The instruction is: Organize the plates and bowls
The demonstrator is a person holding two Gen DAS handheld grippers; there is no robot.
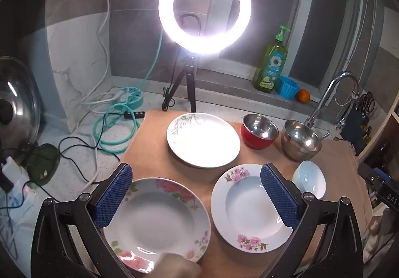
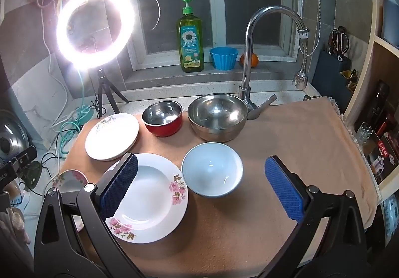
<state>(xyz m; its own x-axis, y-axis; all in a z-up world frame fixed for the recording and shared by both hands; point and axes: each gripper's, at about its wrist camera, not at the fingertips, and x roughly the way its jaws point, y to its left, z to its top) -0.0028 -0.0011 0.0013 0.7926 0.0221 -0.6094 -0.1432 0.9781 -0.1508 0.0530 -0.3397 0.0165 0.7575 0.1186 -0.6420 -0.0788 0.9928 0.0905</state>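
Both grippers hang wide open and empty over the peach-coloured towel [image 2: 286, 133]. Between the left gripper [image 1: 197, 199]'s fingers lie two rose-patterned ceramic plates [image 1: 159, 225]; a leaf-sprig plate [image 1: 203, 139] sits beyond them. The pale blue bowl [image 2: 212, 169] rests between the right gripper [image 2: 202, 185]'s fingers, with the red-walled steel bowl [image 2: 162, 118] and plain steel bowl [image 2: 217, 118] farther ahead. The ceramics look stiff, glossy, slippery and chippable, probably best pinched at the rim; the steel bowls seem lighter. The dish-soap bottle [image 2: 190, 39]'s sunflower label is too small to read.
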